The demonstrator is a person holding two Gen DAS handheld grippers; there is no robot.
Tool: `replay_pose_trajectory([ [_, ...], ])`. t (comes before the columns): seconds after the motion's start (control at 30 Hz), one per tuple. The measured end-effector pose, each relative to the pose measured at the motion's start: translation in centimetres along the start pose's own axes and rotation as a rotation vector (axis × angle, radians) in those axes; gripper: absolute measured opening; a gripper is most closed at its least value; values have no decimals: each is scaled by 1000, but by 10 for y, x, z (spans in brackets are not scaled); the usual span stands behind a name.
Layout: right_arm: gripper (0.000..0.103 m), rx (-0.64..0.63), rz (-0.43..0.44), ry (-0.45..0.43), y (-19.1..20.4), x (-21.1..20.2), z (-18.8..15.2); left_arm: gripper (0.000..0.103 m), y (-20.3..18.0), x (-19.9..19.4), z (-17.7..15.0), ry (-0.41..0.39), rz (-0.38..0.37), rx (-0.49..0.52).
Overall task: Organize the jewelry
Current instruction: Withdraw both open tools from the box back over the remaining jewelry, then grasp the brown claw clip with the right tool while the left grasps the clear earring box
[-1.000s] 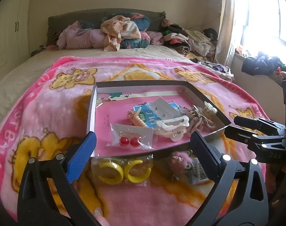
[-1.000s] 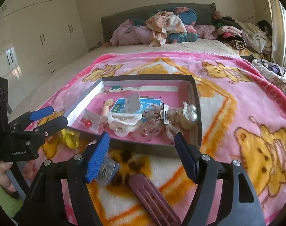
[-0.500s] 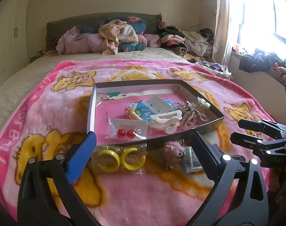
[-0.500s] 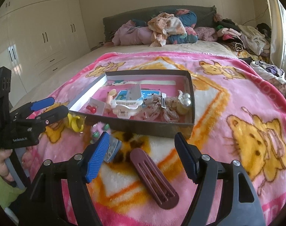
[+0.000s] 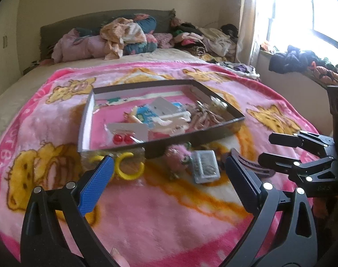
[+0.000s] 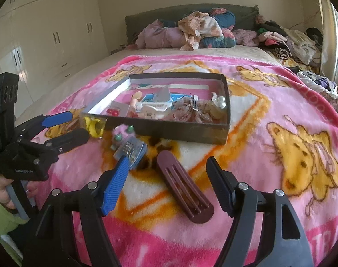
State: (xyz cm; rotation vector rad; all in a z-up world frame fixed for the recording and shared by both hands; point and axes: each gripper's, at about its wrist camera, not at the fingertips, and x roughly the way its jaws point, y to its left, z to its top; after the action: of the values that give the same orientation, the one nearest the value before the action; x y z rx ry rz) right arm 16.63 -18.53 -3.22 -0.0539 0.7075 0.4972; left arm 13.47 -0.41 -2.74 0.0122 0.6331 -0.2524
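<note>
Both claws released, holding nothing. Left claw [image 5: 169, 178] and right claw [image 6: 166, 184] hover over the blanket [image 6: 280, 111], short of the tray [image 6: 180, 131].

Tray is the landmark. It already holds the red earrings [image 5: 123, 139] on a card, a white clip [image 6: 155, 106], a beaded tangle and pearly bits at its right end. Loose items lie outside its near wall:
- yellow hoops [image 5: 126, 166], bagged, touching the wall at the left corner
- fuzzy pink charm [image 6: 122, 133], just in front of the wall
- stud card [image 6: 131, 151], just beside the charm, on the near side
- maroon clip [image 6: 184, 189], nearest the right claw, pointing away from the tray

Likely step: right claw takes the maroon clip. Advice: it lies diagonal between the jaws, so rotate to pinch across the narrow width, mid-length, and press into the plush a bit to get under the edge. Lift clear of the near wall and drop in the tray's bare left half.

Obstacles: the stud card is close to the blue finger [image 6: 115, 187]; don't snag it. The left claw is parked near the hoops; keep paths apart. Soft bedding may shift.
</note>
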Motion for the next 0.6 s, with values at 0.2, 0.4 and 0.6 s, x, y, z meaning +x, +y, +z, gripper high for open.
replay_pose_trajectory([
  [0.2, 69, -12, -10, 13, 0, -3, -9, 91, -10, 4, -7, 26, -39, 10],
  [0.4, 69, -13, -30, 43, -5, 0, -19, 74, -15, 11, -12, 53, -73, 16],
  [0.6, 69, -8, -51, 78, -15, 11, -27, 57, -24, 22, -18, 89, -115, 27],
])
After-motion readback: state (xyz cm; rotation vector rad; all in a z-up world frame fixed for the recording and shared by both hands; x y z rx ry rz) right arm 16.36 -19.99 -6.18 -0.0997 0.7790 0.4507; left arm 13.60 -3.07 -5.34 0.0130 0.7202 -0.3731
